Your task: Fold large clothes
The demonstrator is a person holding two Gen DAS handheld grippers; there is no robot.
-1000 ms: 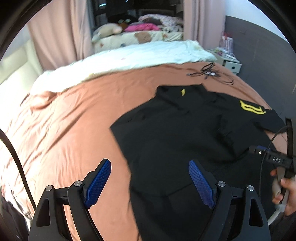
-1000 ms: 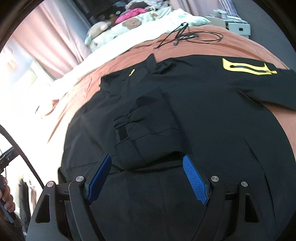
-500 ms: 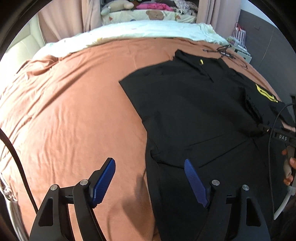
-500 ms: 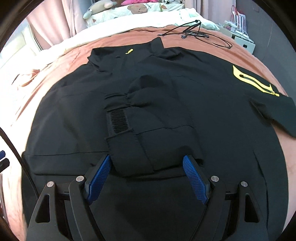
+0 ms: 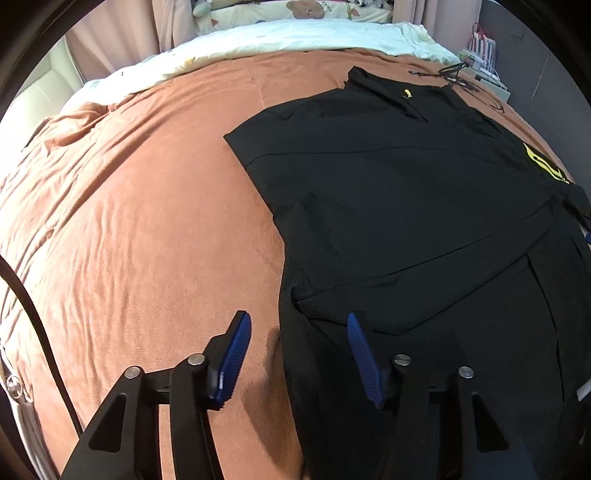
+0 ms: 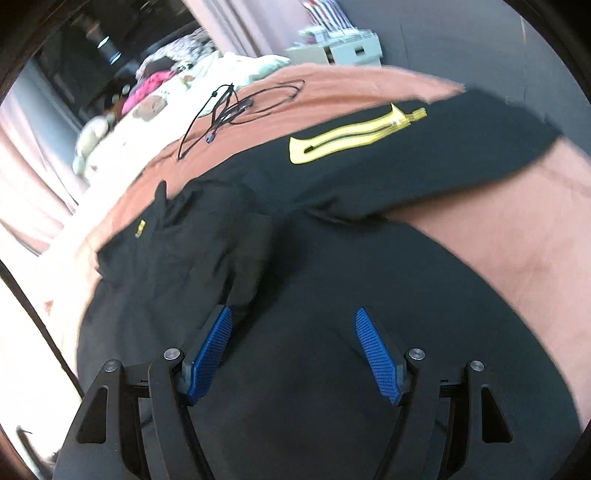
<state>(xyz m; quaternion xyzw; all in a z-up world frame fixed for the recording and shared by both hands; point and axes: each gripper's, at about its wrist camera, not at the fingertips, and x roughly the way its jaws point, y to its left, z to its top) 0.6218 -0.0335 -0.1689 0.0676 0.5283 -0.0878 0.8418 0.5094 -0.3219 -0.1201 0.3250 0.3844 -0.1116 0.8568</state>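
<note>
A large black jacket (image 5: 399, 206) with yellow zip trim lies spread on the rust-brown bedspread (image 5: 147, 221). One sleeve is folded across its body. My left gripper (image 5: 297, 354) is open and empty, low over the jacket's left side edge, one finger over the bedspread and one over the cloth. In the right wrist view the jacket (image 6: 332, 295) fills the frame, its other sleeve with the yellow zip (image 6: 354, 138) stretched out to the right. My right gripper (image 6: 293, 350) is open and empty just above the jacket's body, beside the folded sleeve's cuff (image 6: 251, 258).
A black cable (image 6: 236, 107) lies coiled on the bedspread beyond the collar. White bedding and soft toys (image 5: 295, 18) lie at the far end. A white bedside unit (image 6: 343, 50) stands by the grey wall. Bare bedspread lies left of the jacket.
My left gripper has dropped lower to the jacket's left edge, its fingers somewhat closer together. My right gripper has swung right towards the outstretched sleeve, blurring its view.
</note>
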